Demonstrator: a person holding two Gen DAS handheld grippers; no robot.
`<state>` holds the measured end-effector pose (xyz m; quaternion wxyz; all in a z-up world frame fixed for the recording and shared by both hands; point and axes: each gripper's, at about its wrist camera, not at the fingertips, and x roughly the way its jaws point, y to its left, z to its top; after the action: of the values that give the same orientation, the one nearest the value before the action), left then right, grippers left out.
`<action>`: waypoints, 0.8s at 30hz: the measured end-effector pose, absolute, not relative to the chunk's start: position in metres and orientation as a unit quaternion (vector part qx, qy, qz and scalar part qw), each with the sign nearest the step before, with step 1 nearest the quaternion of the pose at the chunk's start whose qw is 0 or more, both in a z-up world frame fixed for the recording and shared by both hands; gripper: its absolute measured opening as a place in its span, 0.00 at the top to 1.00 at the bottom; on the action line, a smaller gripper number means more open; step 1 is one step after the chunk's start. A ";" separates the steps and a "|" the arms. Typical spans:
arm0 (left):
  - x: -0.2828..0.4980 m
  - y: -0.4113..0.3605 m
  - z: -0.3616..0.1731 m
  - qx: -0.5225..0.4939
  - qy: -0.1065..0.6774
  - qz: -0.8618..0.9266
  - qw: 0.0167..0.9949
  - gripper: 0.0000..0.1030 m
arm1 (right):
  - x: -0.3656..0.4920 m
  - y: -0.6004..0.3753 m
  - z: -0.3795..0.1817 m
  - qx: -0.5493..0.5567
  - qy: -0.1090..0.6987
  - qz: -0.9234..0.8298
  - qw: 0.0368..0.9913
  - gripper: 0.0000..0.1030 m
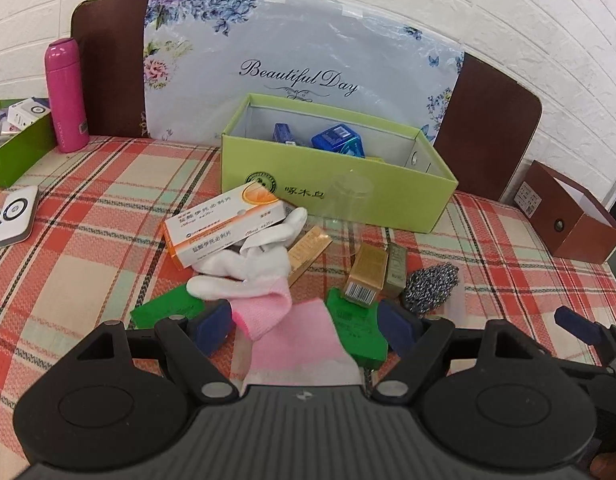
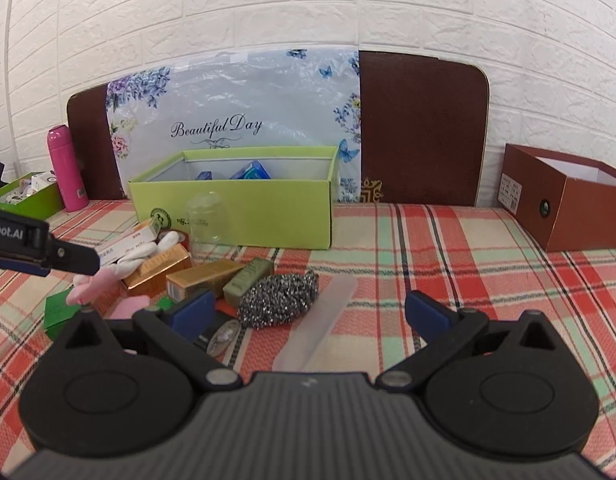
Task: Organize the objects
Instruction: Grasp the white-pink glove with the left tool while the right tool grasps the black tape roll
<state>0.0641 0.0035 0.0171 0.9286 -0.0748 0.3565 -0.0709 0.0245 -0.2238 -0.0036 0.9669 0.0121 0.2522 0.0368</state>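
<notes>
Honestly, we can barely make out the clear glass jar (image 1: 349, 200) against the lime-green box (image 1: 335, 184); our left gripper (image 1: 308, 328) and right gripper (image 2: 308, 316) fingers gape wide, holding nothing, above the clutter on the plaid counter (image 1: 88, 248).

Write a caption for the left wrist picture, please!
Open left gripper above a pink-cuffed glove, light green box behind.

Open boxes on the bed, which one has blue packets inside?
The light green box in the middle, before the floral bag. The darker green box at far left holds white items; the brown box at right shows only white lining.
</notes>
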 end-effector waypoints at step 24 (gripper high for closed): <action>0.050 0.032 -0.050 -0.078 0.414 -0.115 0.900 0.76 | 0.054 -0.190 -0.037 0.032 0.306 0.091 0.947 0.22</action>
<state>0.0505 0.0316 -0.0504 0.8996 -0.0780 0.4141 -0.1148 0.0544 -0.1904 -0.0370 0.9472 0.0324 0.3059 0.0910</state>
